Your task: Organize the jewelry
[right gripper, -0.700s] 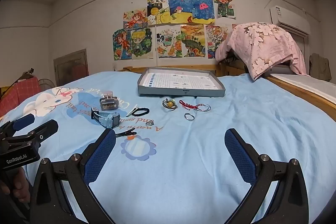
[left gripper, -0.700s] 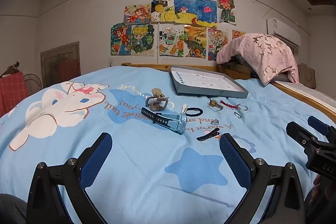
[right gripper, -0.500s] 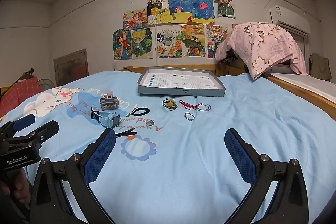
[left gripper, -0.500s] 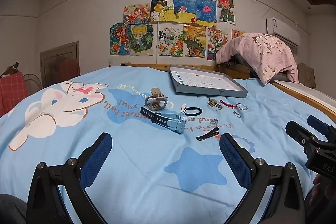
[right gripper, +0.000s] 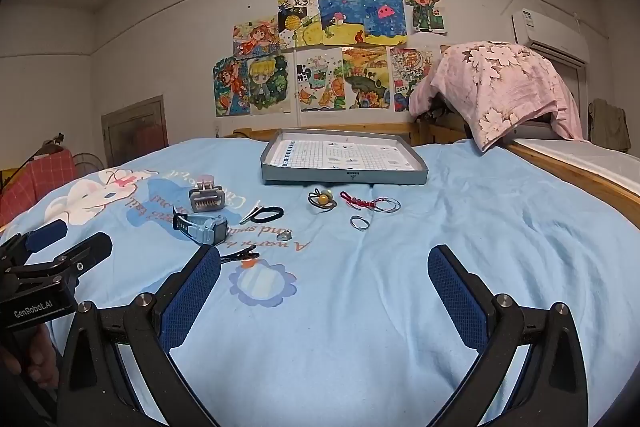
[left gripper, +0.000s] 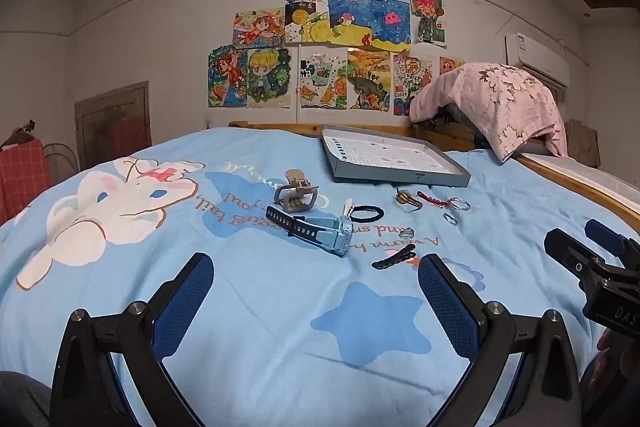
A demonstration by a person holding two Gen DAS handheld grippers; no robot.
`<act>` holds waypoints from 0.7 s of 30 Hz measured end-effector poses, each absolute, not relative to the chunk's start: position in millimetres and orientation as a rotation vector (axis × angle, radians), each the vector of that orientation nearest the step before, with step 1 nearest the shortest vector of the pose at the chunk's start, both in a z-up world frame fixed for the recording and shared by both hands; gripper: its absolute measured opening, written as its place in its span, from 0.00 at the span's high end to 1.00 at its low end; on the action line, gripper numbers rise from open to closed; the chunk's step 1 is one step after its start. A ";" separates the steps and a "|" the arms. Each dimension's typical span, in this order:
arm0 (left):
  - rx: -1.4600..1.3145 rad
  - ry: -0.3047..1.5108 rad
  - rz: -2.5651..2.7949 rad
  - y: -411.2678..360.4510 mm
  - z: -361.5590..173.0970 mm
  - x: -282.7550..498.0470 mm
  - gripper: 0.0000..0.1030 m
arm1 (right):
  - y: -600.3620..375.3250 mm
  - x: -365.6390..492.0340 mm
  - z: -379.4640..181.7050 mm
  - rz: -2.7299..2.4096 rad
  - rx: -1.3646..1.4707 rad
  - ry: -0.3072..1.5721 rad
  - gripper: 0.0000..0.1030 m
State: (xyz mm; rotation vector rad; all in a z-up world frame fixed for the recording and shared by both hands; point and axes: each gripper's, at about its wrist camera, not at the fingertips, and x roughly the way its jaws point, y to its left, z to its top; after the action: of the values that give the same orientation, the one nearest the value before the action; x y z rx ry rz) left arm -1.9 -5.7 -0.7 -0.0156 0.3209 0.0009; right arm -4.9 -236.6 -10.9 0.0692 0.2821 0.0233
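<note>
Small items lie scattered on a blue bedspread. A grey claw clip (left gripper: 298,193) (right gripper: 207,198), a blue watch (left gripper: 320,227) (right gripper: 206,227), a black hair tie (left gripper: 366,214) (right gripper: 269,214), a black hair clip (left gripper: 394,257) (right gripper: 238,254), a yellow-bead tie (right gripper: 321,199), a red cord bracelet (right gripper: 358,202) and a ring (right gripper: 359,223) sit before a shallow grey tray (left gripper: 400,181) (right gripper: 344,177). My left gripper (left gripper: 316,291) and right gripper (right gripper: 324,279) both hover open and empty, short of the items.
A pink floral cloth (right gripper: 496,87) drapes over something at the back right beside a wooden bed rail (right gripper: 572,173). Drawings hang on the far wall. Each gripper shows at the edge of the other's view, held by a hand.
</note>
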 end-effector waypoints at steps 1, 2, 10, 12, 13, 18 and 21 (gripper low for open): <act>-0.014 0.321 0.000 -5.9 -0.7 -1.7 0.00 | -236.7 -4.8 -11.1 0.023 0.070 0.282 0.01; -0.012 0.321 0.002 -5.4 -0.3 -1.4 0.00 | -236.7 -4.8 -11.3 0.021 0.070 0.282 0.01; -0.013 0.319 0.000 -4.4 1.5 -2.9 0.00 | -239.8 -7.9 -11.2 0.015 0.078 0.278 0.01; -0.015 0.318 -0.002 -4.5 1.4 -2.6 0.00 | -241.1 -4.8 -10.9 0.015 0.082 0.279 0.01; -0.013 0.318 0.000 -4.6 1.4 -2.8 0.00 | -241.1 -4.7 -10.9 0.015 0.082 0.278 0.01; -0.014 0.317 0.000 -4.6 1.8 -3.0 0.00 | -241.2 -6.0 -10.7 0.017 0.083 0.280 0.01; -0.013 0.318 -0.002 -3.7 1.6 -2.7 0.00 | -240.6 -6.7 -10.5 0.017 0.084 0.277 0.01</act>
State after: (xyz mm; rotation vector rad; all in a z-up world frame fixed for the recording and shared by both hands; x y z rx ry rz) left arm -2.7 -3.7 1.6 -0.0134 0.3179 -0.0019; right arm -6.7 -240.6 -10.5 0.0838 0.2774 0.0166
